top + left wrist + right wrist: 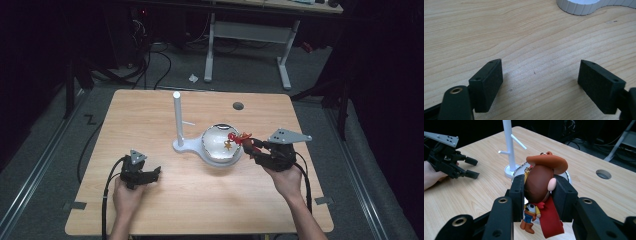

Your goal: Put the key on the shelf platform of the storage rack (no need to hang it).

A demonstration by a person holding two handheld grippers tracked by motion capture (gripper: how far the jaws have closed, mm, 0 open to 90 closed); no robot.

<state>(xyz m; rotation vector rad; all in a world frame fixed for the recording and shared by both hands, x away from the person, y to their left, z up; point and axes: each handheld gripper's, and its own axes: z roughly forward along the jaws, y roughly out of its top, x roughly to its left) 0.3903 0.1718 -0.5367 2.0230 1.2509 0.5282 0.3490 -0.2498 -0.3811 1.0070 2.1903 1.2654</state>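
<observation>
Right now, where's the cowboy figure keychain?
The brown-hatted cowboy figure keychain is clamped by its head in the right gripper, held over the right rim of the white bowl, right of the white peg stand.

White stand and bowl block mid-table; the wooden table in front lies open.

A pale wooden table with rounded corners stands on a grey carpeted floor, with a round cable hole near its far edge. Beyond it a white-framed metal desk stands over tangled black cables (a scrap of white paper lies nearby). The room around is dark, lit mainly over the table.
</observation>
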